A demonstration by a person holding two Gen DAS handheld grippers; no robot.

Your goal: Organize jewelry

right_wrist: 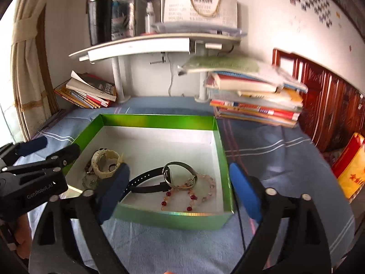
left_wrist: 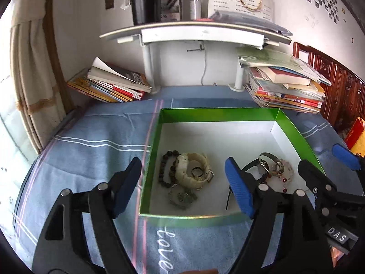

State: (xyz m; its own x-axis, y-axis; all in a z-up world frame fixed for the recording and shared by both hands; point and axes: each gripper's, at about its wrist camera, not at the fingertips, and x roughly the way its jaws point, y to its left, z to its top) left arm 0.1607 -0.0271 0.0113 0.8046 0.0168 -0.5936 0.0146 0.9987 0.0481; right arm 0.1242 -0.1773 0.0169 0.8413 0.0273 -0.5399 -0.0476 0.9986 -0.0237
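Observation:
A green box with a white floor lies on the blue cloth. In its left part sit a cream bangle, a dark bead bracelet and a metal pendant. In its right part lie a black-strapped watch and a red-and-clear bead bracelet. My left gripper is open and empty above the box's near left. My right gripper is open and empty above the watch.
Book stacks stand at the back left and back right. A white shelf with bottles and a paper bag rises behind the box. A curtain hangs left; a wooden chair and a red-yellow bag are right.

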